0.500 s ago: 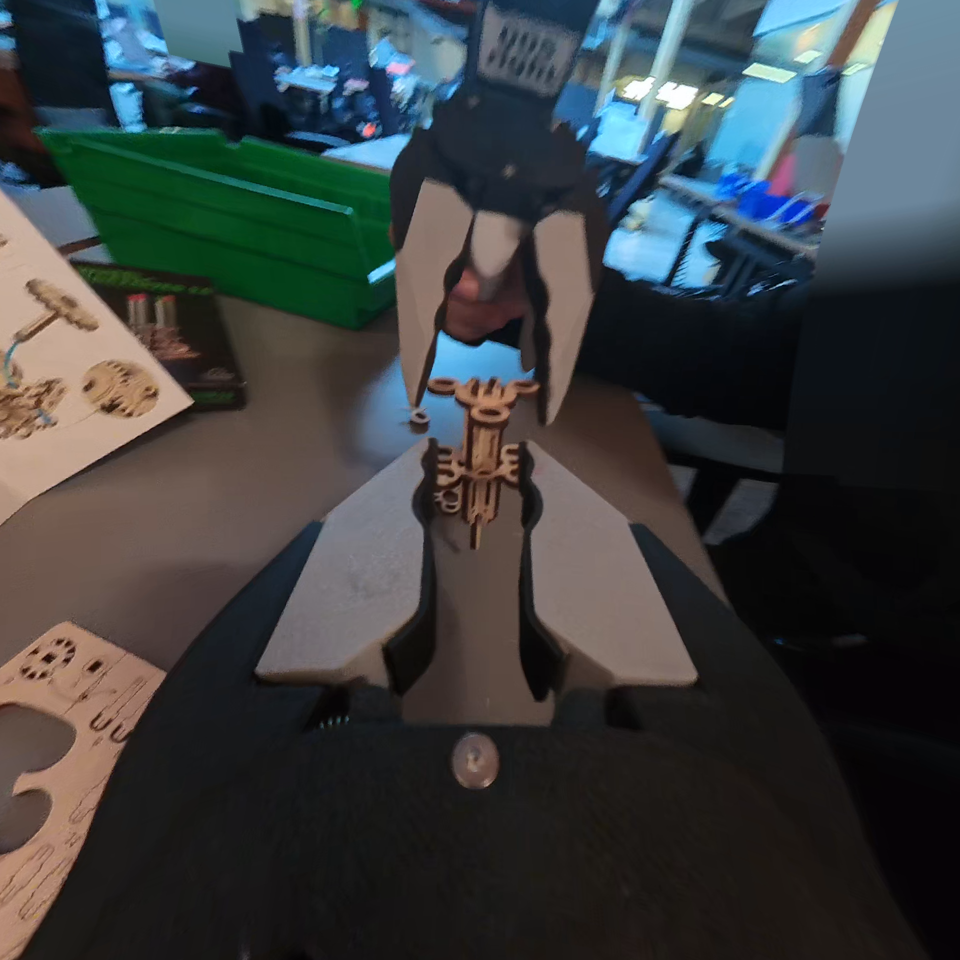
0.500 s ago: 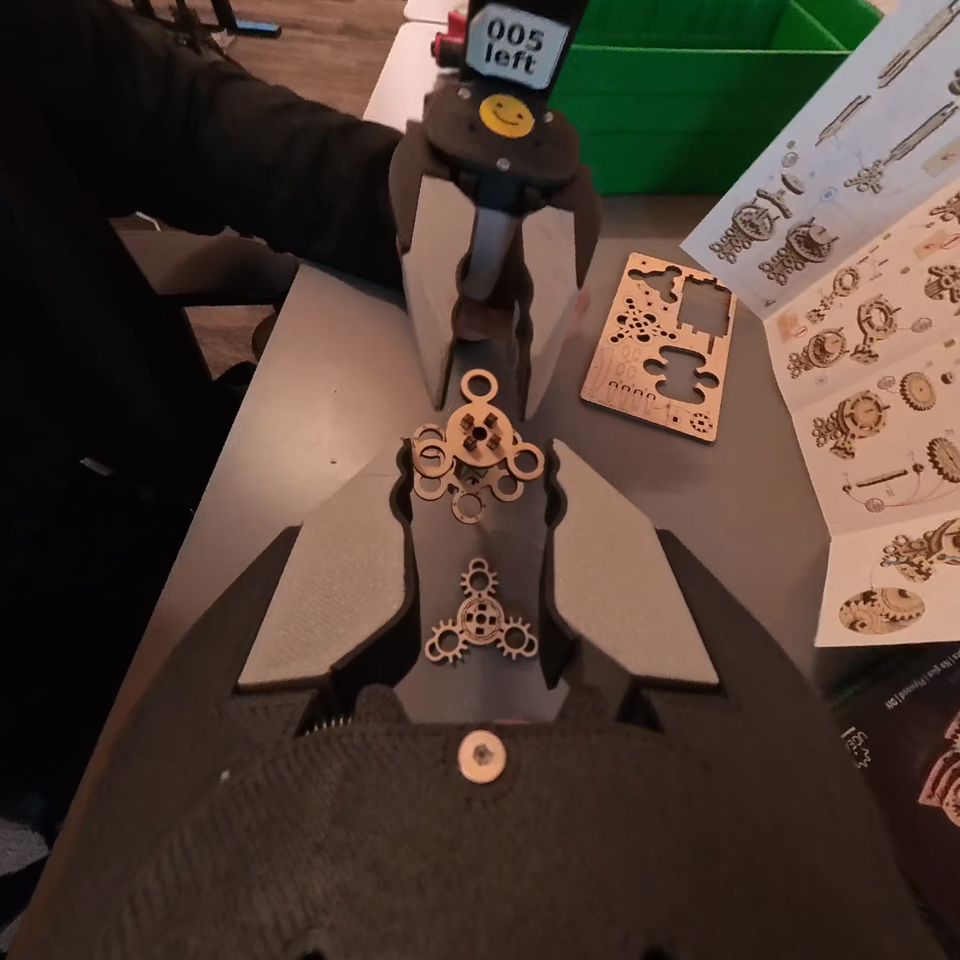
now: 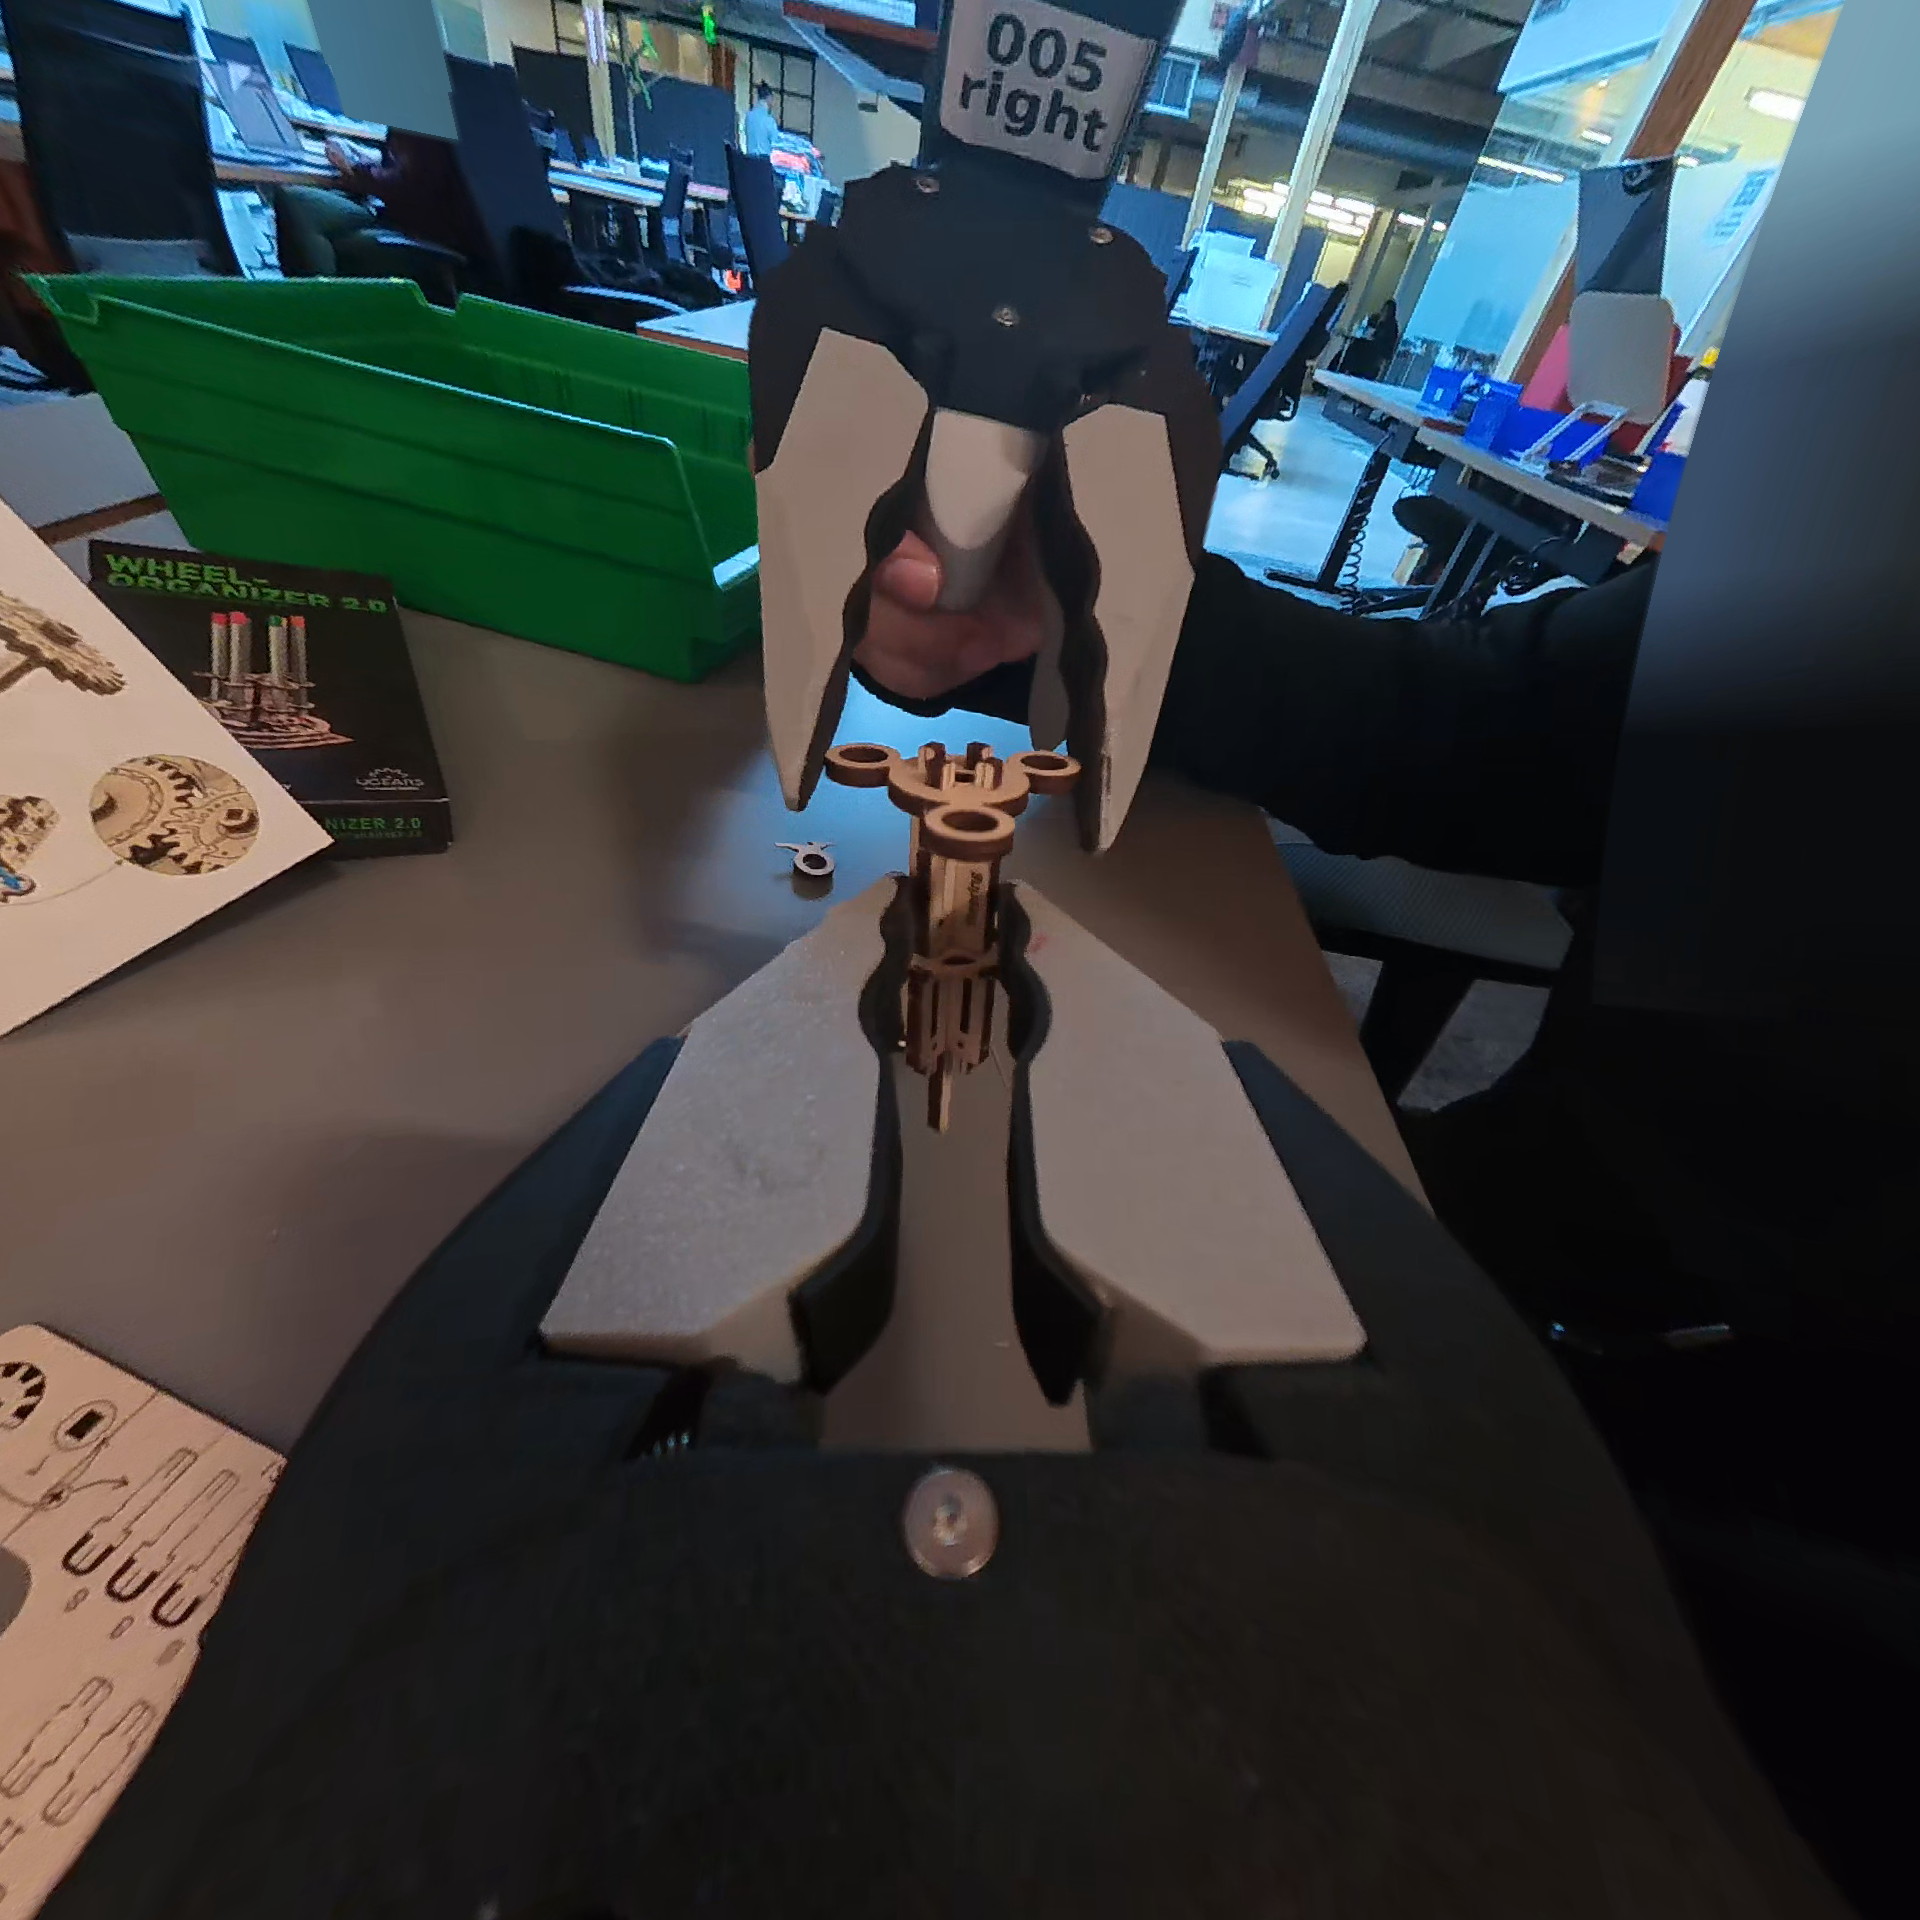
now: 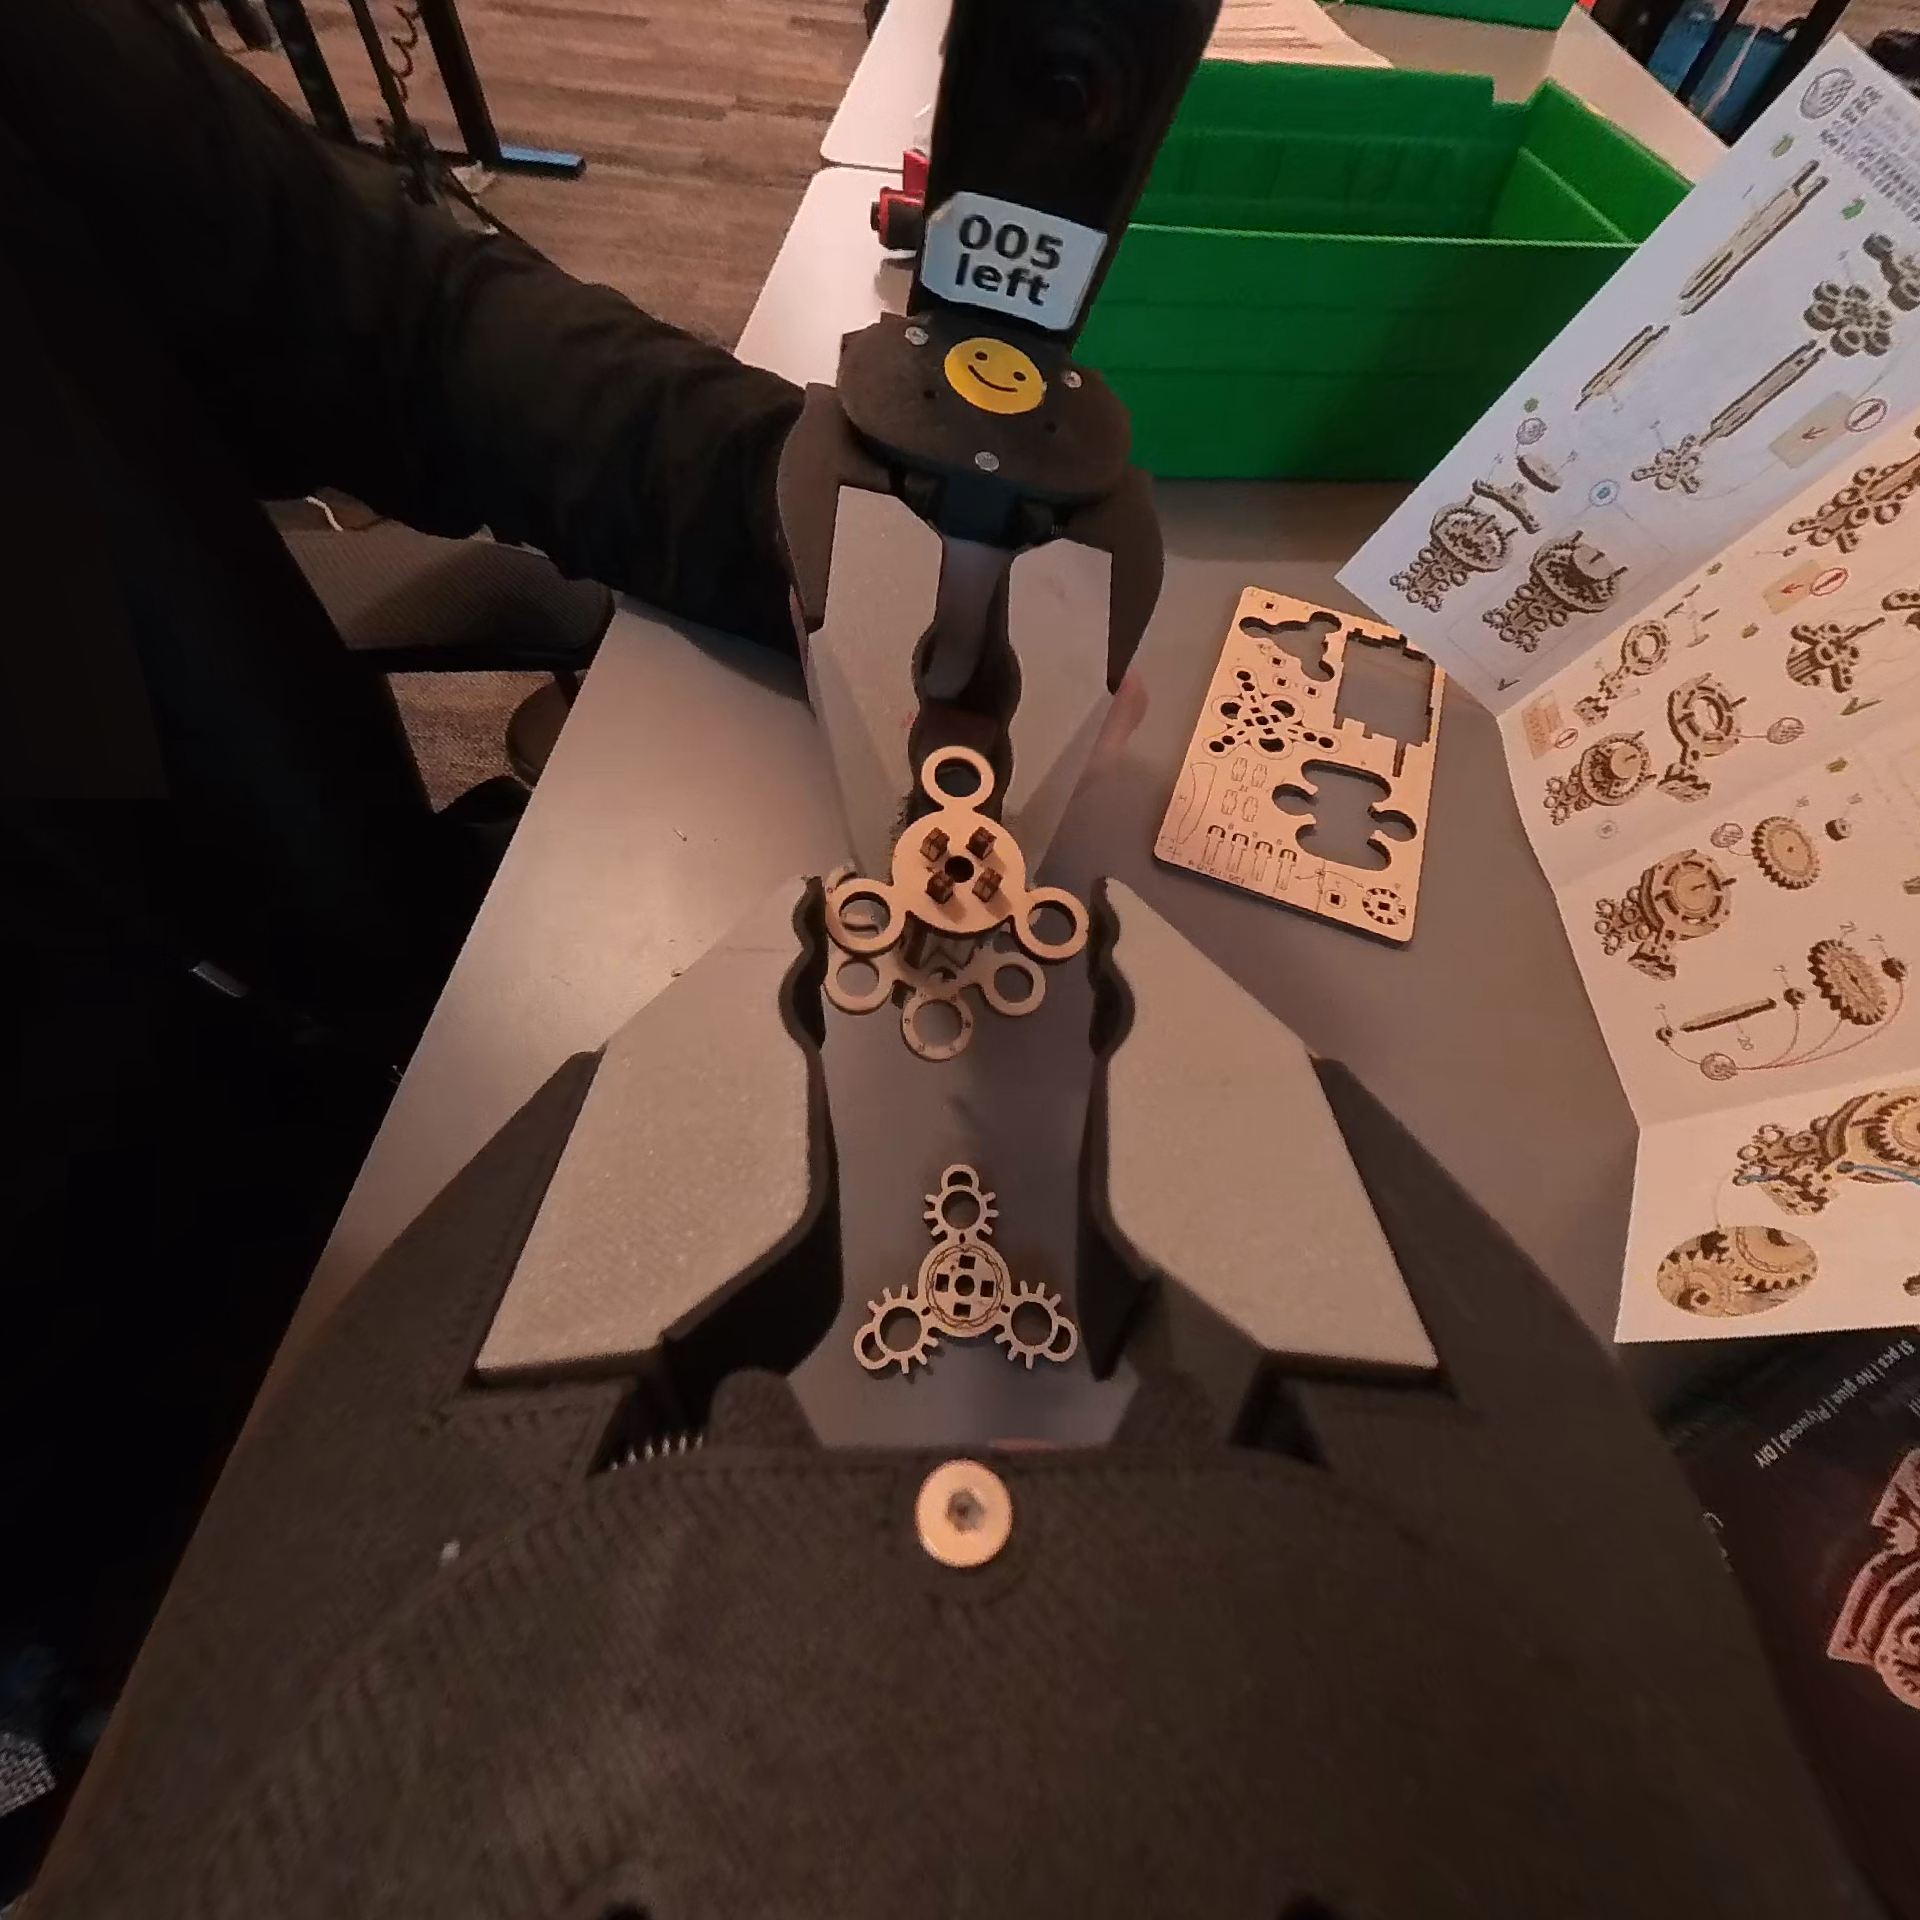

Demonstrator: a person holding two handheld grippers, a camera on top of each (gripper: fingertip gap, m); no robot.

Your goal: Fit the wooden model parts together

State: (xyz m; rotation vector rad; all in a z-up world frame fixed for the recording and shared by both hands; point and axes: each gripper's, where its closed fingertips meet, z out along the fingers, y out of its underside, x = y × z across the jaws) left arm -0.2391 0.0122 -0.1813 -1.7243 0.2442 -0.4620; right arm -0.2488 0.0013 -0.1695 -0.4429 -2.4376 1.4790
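Note:
A wooden model, an upright shaft (image 3: 951, 935) topped by a three-ring plate (image 3: 956, 784), stands above the grey table (image 3: 364, 1039). My left gripper (image 3: 951, 904) is shut on the shaft below the plate. My right gripper (image 4: 956, 904) is open, its fingertips (image 4: 1112, 914) straddling the plate (image 4: 961, 868) on both sides, close to its rings. In the left wrist view the right gripper (image 3: 948, 816) points down over the plate. A loose three-lobed gear piece (image 4: 966, 1299) lies flat on the table between my right gripper's fingers.
A green bin (image 3: 416, 447) stands at the back. A dark kit box (image 3: 281, 707), an instruction sheet (image 4: 1714, 831) and a punched wooden sheet (image 4: 1309, 769) lie beside the work spot. A small wooden bit (image 3: 808, 857) lies on the table. The table edge (image 4: 540, 862) is close. The tips of both grippers are at nearly the same place. About 10 cm separates my left fingertips from the loose three-lobed gear piece (image 4: 966, 1299).
Both grippers and the model keep nearly the same places. The picture is sharper, and the left gripper sits a little lower in the right wrist view.

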